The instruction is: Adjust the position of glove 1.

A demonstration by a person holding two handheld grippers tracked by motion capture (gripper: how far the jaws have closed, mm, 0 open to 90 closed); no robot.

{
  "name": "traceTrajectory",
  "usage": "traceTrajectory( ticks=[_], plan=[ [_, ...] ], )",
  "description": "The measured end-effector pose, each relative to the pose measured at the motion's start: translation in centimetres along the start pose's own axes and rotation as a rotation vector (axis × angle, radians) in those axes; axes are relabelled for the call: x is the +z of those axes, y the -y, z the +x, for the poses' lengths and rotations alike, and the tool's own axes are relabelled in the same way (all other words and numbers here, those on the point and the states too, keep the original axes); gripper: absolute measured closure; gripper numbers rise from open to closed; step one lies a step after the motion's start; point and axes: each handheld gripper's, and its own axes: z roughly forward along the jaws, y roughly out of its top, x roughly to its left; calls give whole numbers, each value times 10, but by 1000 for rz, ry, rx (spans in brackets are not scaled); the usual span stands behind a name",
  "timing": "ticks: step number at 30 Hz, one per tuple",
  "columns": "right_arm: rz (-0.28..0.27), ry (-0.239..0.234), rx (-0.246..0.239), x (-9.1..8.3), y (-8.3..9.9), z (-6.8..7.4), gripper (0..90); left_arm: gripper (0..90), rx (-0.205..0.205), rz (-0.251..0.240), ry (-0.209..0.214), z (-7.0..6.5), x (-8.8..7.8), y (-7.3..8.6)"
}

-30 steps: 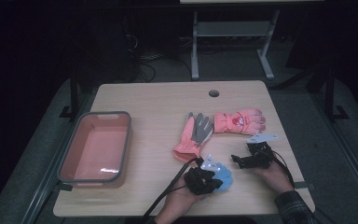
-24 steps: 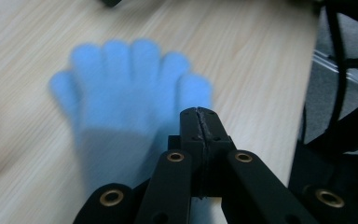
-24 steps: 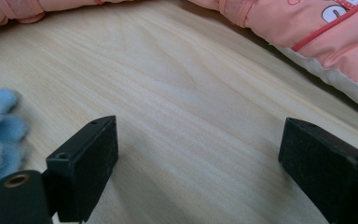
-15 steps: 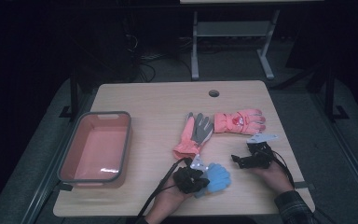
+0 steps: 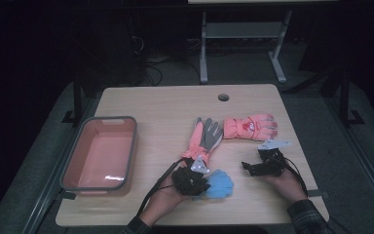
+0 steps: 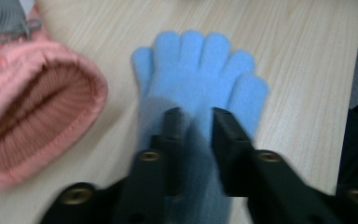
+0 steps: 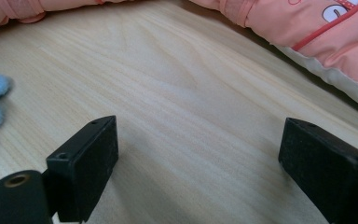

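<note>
Blue fuzzy knit glove (image 6: 200, 79) lies flat, fingers spread.

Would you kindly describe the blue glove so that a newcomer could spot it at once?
Start at the wooden table and look along its near edge, right of the pink tub. The blue glove lies flat beside the left gripper, the only blue, small knitted glove; its neighbours are pink.

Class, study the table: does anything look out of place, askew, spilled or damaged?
Nothing is spilled or damaged. The oddity is the scatter: the blue glove, the pink-and-grey glove and the pink mitten lie loose at different angles on the table, apart from the pink tray.
</note>
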Motion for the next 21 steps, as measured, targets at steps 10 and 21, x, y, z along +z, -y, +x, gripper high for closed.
traceTrajectory(
  ticks=[10,21],
  plan=[
    [0,-1,0,0,0,0,113,225,82,-18,64,9,14,-5],
    [0,0,-1,0,0,0,113,168,120,13,52,7,30,0]
  ],
)
